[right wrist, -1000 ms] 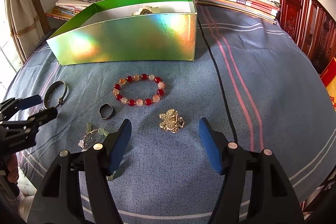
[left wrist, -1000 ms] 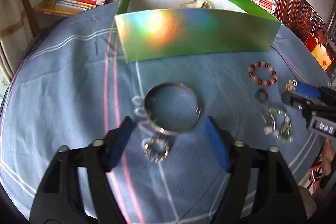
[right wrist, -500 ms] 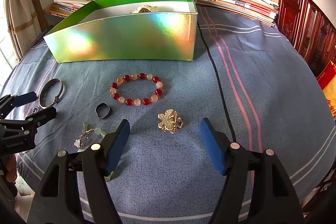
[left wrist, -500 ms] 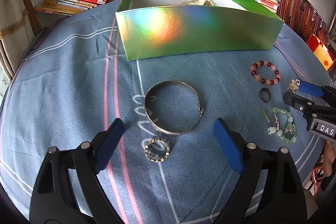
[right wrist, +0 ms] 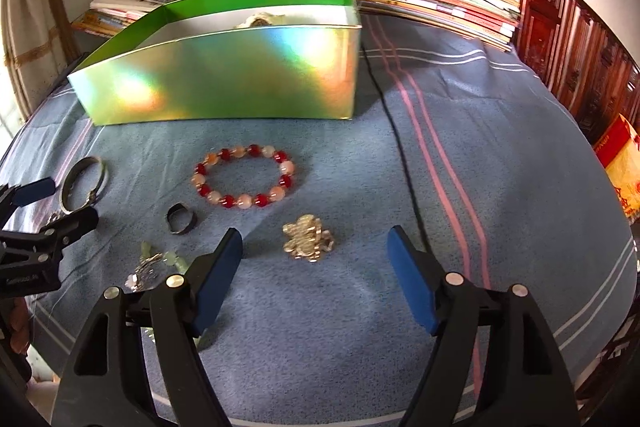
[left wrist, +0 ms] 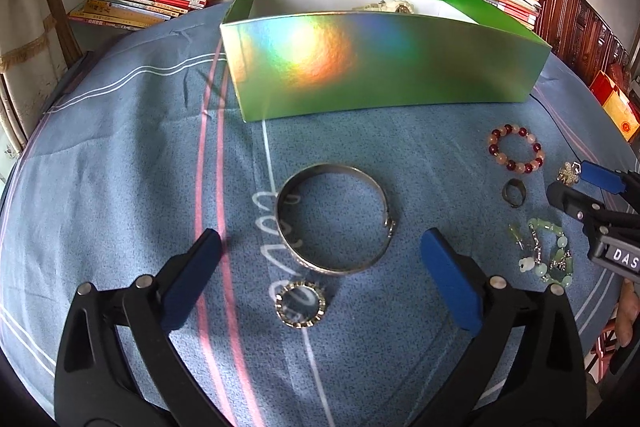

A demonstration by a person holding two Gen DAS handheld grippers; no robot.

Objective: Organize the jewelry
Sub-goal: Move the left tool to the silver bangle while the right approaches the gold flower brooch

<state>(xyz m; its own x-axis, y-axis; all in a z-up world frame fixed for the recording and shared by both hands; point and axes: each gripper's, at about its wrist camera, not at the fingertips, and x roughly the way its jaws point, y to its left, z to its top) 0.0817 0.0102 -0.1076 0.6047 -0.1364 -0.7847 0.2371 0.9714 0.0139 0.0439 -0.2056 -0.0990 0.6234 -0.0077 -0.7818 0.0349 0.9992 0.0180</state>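
The silver bangle now lies flat on the blue cloth in the middle of the picture; a second ago it was tipped up. The left gripper is opening wide and empty. The right gripper is opening over the gold charm, not touching it.

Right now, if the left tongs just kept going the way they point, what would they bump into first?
Probably the silver bangle lying on the blue cloth, centred ahead of the left tongs, whose jaws are opening with nothing between them. Depth is uncertain; the small sparkly ring lies nearer.
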